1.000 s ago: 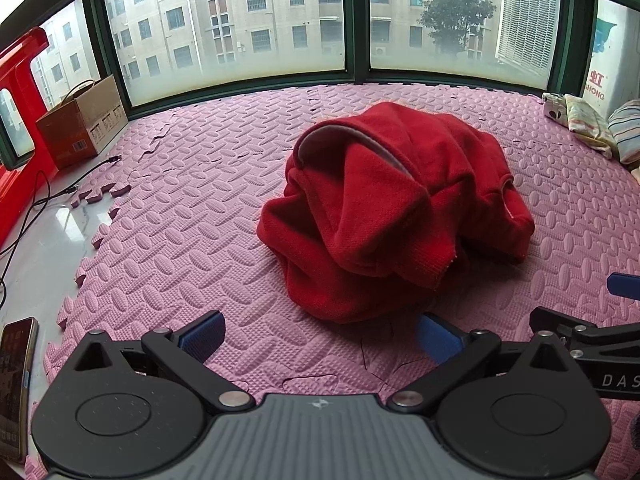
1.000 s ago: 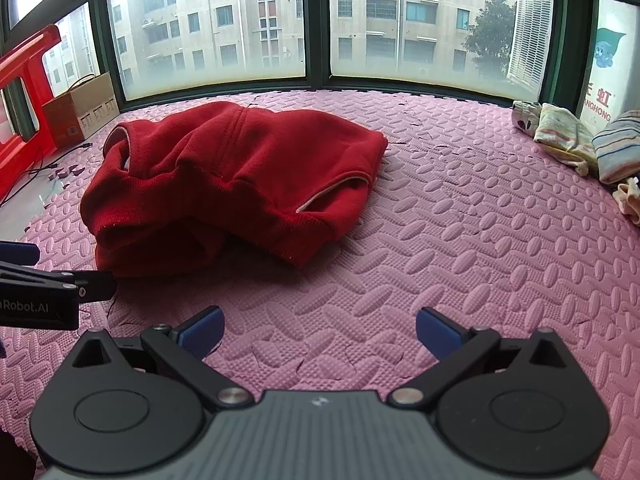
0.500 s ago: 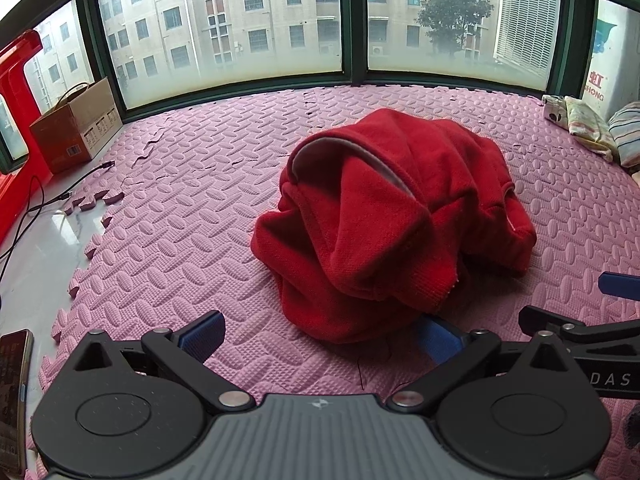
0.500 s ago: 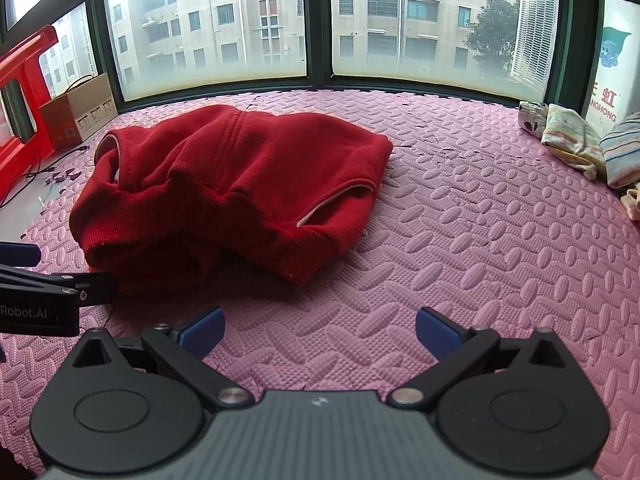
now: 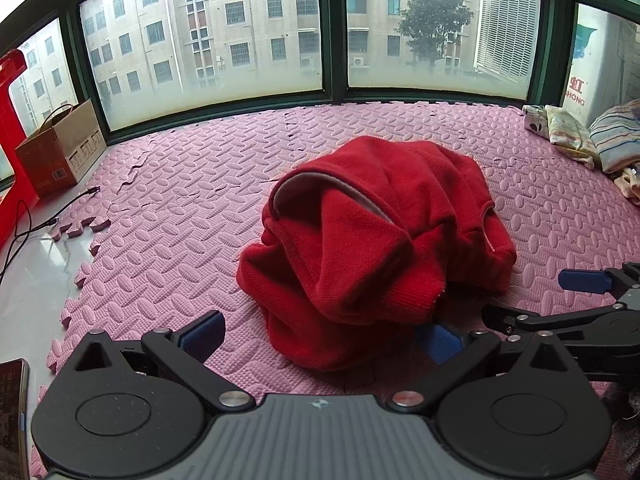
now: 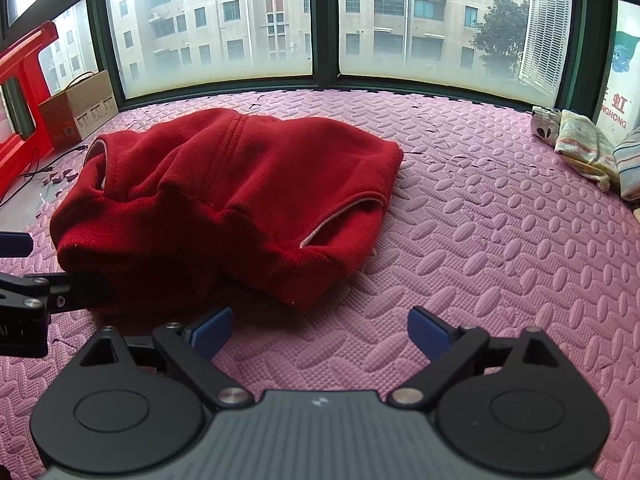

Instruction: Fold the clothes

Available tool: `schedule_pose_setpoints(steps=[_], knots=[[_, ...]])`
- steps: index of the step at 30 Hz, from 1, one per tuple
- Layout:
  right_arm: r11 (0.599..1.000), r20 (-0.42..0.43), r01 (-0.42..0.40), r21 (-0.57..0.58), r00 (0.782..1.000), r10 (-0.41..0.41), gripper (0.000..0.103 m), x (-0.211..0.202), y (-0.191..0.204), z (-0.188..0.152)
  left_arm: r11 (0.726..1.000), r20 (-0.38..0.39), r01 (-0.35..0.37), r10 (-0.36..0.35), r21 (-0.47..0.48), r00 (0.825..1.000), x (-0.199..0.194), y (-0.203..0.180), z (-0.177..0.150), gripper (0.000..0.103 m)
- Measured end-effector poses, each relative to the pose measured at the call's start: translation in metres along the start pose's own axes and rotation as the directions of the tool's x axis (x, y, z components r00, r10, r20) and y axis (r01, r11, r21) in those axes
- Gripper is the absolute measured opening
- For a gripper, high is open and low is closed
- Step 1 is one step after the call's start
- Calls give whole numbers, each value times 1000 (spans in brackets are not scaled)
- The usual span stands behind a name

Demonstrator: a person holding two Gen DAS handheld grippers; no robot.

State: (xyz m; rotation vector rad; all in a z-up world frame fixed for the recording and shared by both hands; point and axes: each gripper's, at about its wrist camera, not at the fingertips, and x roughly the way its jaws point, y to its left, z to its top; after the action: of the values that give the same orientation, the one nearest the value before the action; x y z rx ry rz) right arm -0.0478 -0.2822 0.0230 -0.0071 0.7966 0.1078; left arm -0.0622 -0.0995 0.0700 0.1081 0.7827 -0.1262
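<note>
A crumpled red fleece garment [image 5: 376,240] with a pale lining lies in a heap on the pink foam mat [image 5: 180,216]. It also shows in the right wrist view [image 6: 224,196]. My left gripper [image 5: 320,334] is open and empty, its blue fingertips right at the garment's near edge. My right gripper [image 6: 320,328] is open and empty, just in front of the garment's near right hem. The right gripper shows at the right edge of the left wrist view [image 5: 592,300]; the left gripper shows at the left edge of the right wrist view [image 6: 36,292].
A cardboard box [image 5: 60,148] and a red structure [image 5: 12,128] stand at the far left by cables on bare floor. A phone [image 5: 12,412] lies at the near left. Other clothes [image 6: 584,148] are piled at the far right. Windows line the back.
Both grippers have moved forward toward the red garment, which now sits closer and larger in both views. Both stay open.
</note>
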Motion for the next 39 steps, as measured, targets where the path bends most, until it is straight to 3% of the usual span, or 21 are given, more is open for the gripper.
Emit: schedule_pose_setpoints(steps=[4,7,14,21,31,34,35,39], knots=[[1000,-4,-2,-9,1000,2,93,6,-1,4,1000,8,26,-26,11,1000,1,1,6,99],[1000,-5,-9,-18,1000,9,88,11,-1,8,998,11,57,-57,26,998,0,2,9,91],[999,3,-31,-42,1000,31,74,24,0,19,990,36,134,-135,47,990,0,5,22,51],[998,57,-54,-29,997,55,57,20,-2,34,980,100,174,-183,91,978,-8,9,37,31],[999,150,-22,-47,988,29,38,-7,-8,48,966,148,226,-243,123,959,-26,9,44,23],[998,167,-28,-59,985,38,27,-19,-12,47,960,146,251,-268,125,952,-32,9,42,22],[998,174,-29,-64,984,40,14,-24,-14,47,958,146,257,-275,130,950,-35,9,41,22],[996,191,-30,-83,981,45,10,-42,-22,44,944,138,289,-310,157,941,-44,5,34,21]])
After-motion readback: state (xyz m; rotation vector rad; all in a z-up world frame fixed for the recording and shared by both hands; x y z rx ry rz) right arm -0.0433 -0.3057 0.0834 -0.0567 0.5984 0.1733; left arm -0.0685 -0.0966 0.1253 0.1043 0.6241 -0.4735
